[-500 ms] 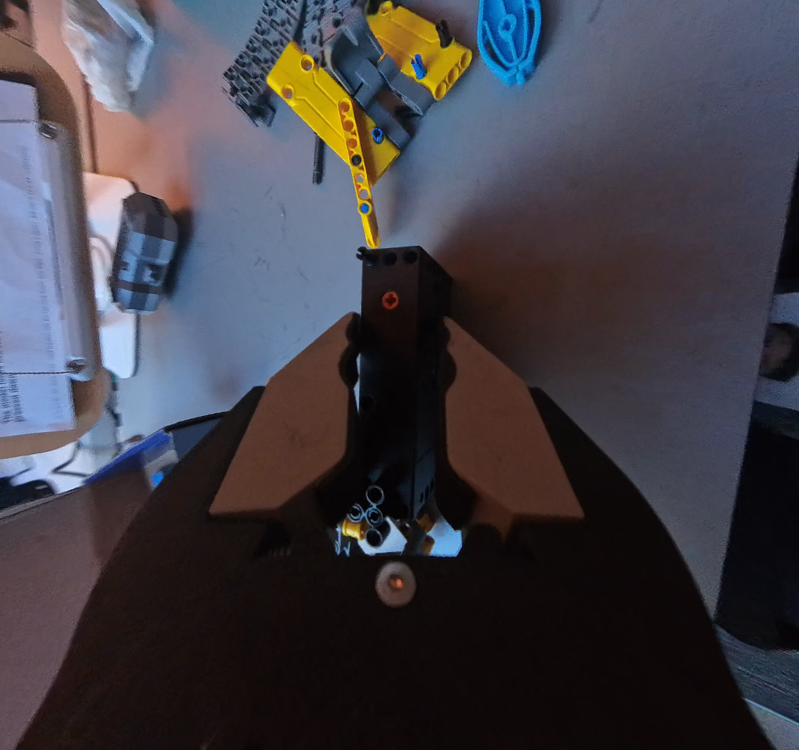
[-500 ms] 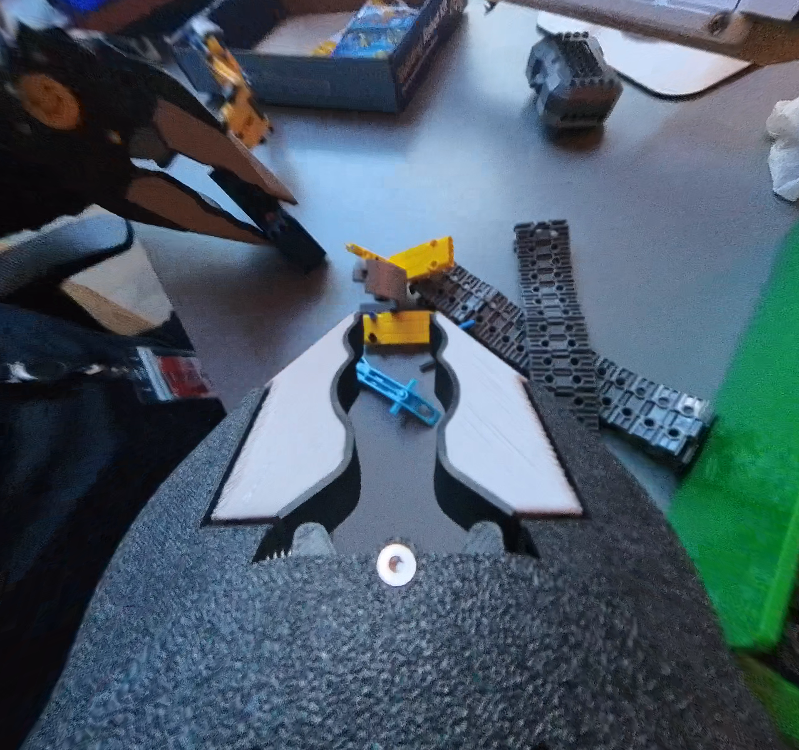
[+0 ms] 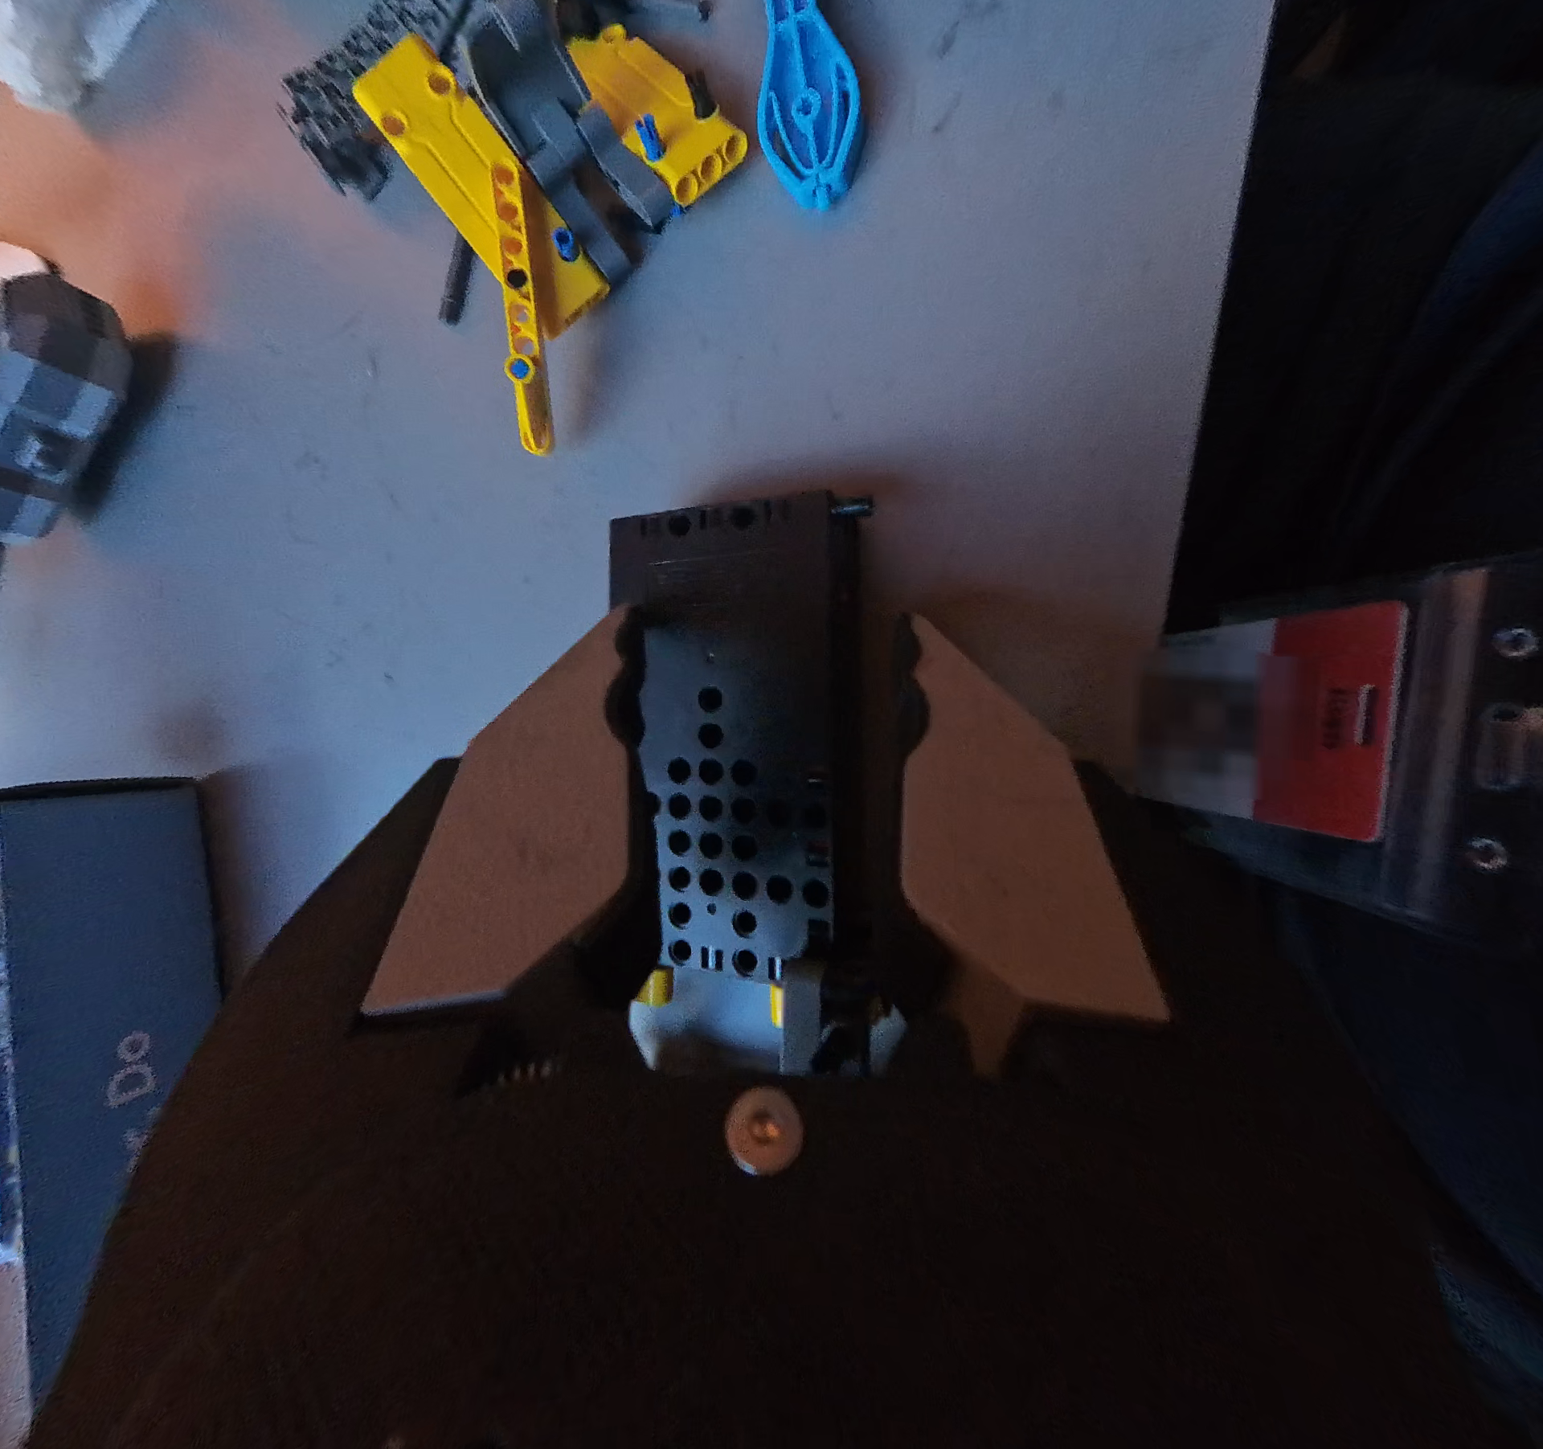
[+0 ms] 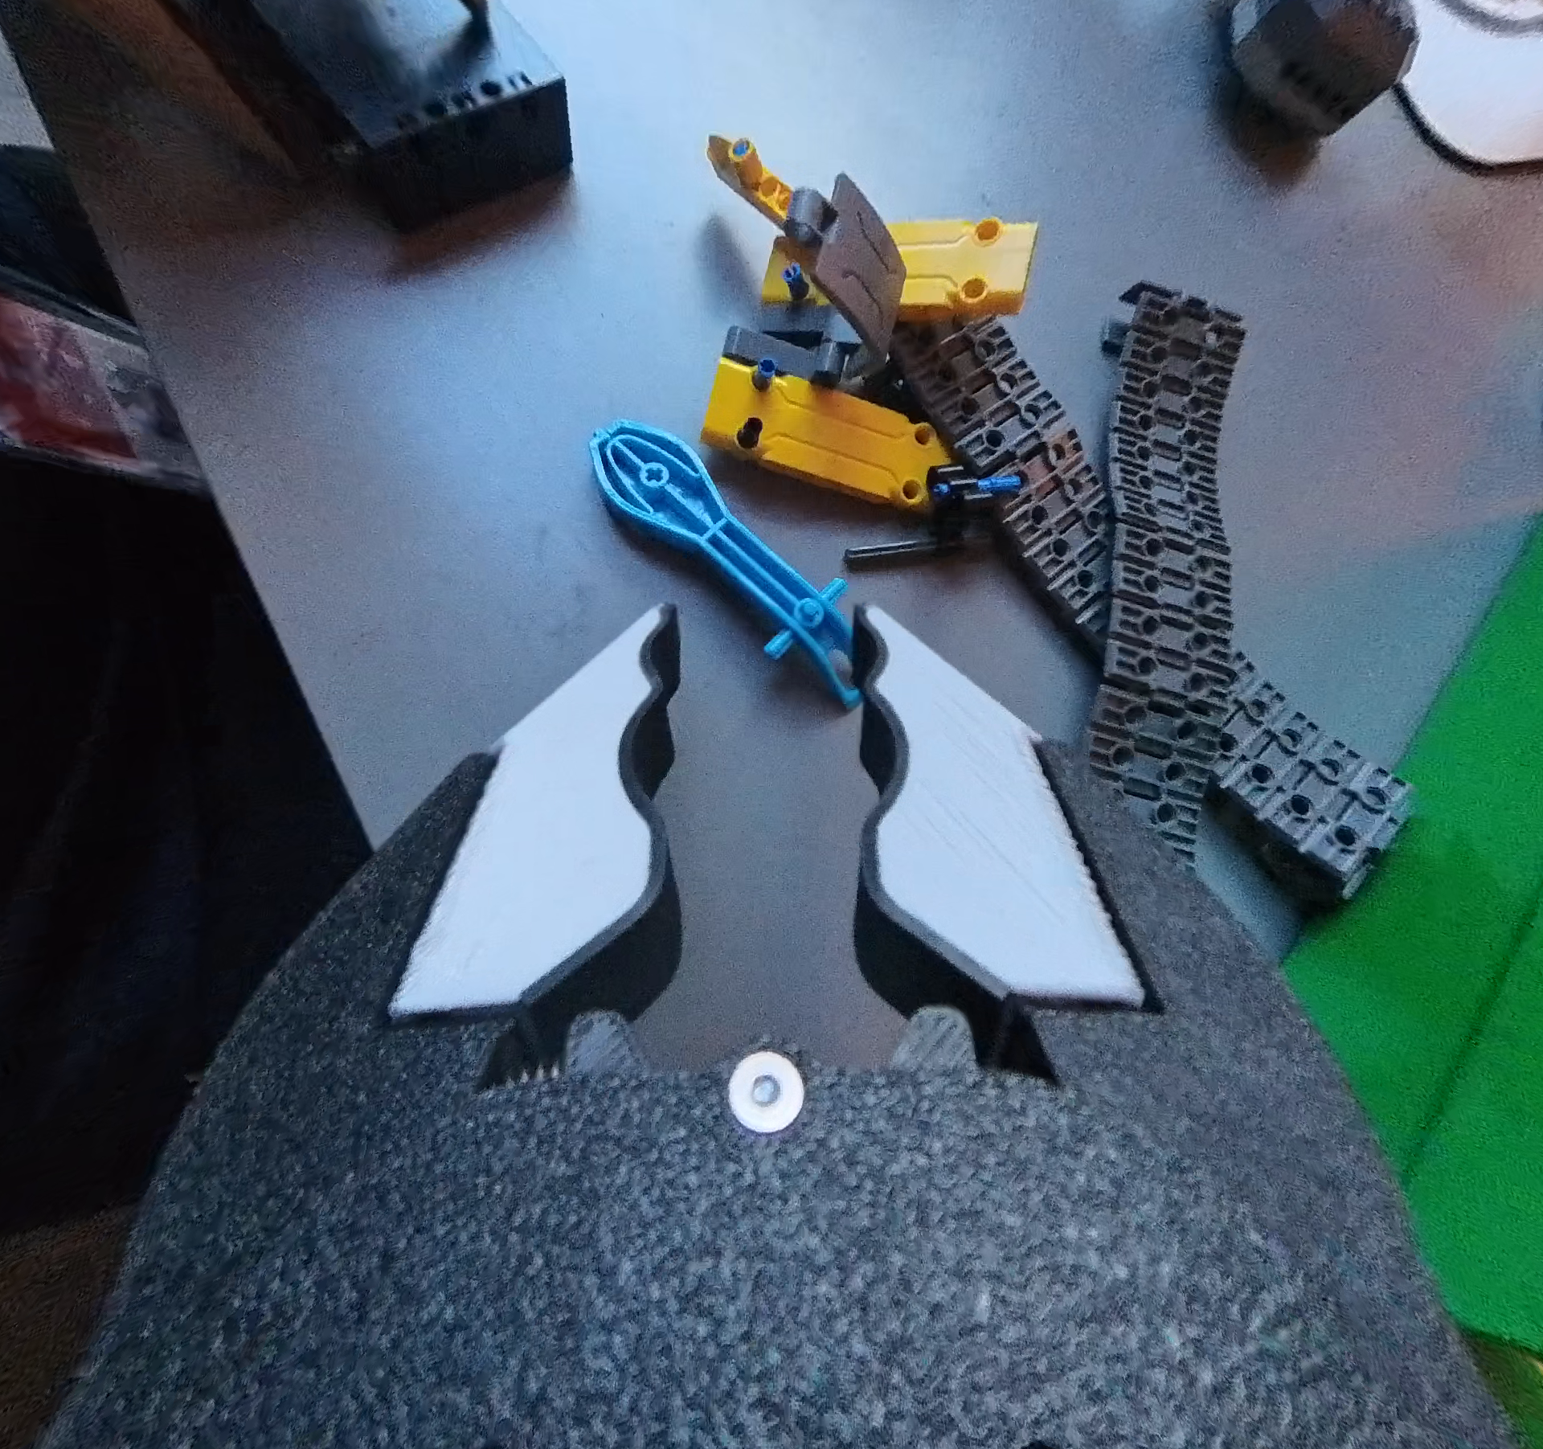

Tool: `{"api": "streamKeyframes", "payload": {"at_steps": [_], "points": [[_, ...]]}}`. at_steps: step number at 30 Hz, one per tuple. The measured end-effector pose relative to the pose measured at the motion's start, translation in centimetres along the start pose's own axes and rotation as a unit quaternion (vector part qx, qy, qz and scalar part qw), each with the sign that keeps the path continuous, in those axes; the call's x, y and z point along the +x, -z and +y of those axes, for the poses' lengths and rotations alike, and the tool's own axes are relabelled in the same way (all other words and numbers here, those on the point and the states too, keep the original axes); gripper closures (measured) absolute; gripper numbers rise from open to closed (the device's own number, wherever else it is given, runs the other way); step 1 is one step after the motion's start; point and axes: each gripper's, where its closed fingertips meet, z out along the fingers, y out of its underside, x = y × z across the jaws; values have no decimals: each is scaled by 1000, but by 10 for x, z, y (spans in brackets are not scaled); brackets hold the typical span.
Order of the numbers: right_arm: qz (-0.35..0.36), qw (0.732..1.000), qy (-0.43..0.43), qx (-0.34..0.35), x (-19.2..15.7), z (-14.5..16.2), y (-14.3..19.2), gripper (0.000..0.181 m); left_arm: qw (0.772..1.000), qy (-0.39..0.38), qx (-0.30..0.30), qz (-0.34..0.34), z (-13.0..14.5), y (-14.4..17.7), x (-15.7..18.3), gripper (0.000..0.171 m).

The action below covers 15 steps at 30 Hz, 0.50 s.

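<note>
The left gripper point(image 3: 764, 632) is clamped on a black block point(image 3: 735, 741) full of round holes, pointing up the frame; its far end juts past the fingertips. In the right wrist view that block point(image 4: 401, 65) sits at upper left, over the grey table point(image 4: 501, 407). The right gripper point(image 4: 764, 641) holds nothing, jaws apart, low over the table. A blue tool point(image 4: 710, 549) lies flat between its tips, nearly touching the right one. Yellow parts point(image 4: 835, 440) and dark track strips point(image 4: 1169, 532) lie piled beyond.

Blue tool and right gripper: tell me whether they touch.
Cannot tell. In the right wrist view the blue tool's end runs behind a fingertip of the open right gripper; no gap or contact shows.
</note>
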Motion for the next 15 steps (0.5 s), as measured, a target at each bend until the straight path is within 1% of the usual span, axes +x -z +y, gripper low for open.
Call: {"api": "streamKeyframes", "payload": {"at_steps": [1, 2, 3, 5, 7, 9, 11, 12, 14, 15], "points": [[-4, 1000, 0, -9, 1, 3, -5, 140, 1000, -6, 5, -9, 0, 1, -1, 119], [-2, 1000, -2, -15, 4, 5, -9, 142, 1000, -10, 7, -14, 0, 2, -2, 124], [-5, 1000, -10, -14, 6, 6, -13, 152, 1000, -10, 12, -16, 0, 3, -3, 125], [-16, 999, -38, -6, 7, 3, -16, 161, 1000, -1, 16, -13, 3, 3, -4, 123], [-4, 999, -41, -5, 8, 2, -13, 162, 1000, -1, 21, -13, 4, 3, -5, 123], [19, 999, -45, 23, 11, -8, -1, 162, 999, -8, 27, -16, 5, 2, -7, 121], [55, 995, -62, 48, 21, -15, 22, 161, 999, -24, 39, -19, 4, 0, -8, 121], [91, 992, -63, 59, 31, -18, 39, 161, 998, -31, 46, -17, 3, 0, -7, 121], [179, 979, -65, 69, 60, -16, 85, 161, 997, -44, 60, -12, 2, -1, -7, 122], [228, 968, -78, 73, 79, -10, 112, 161, 997, -48, 64, -9, 2, -1, -7, 122]]}}
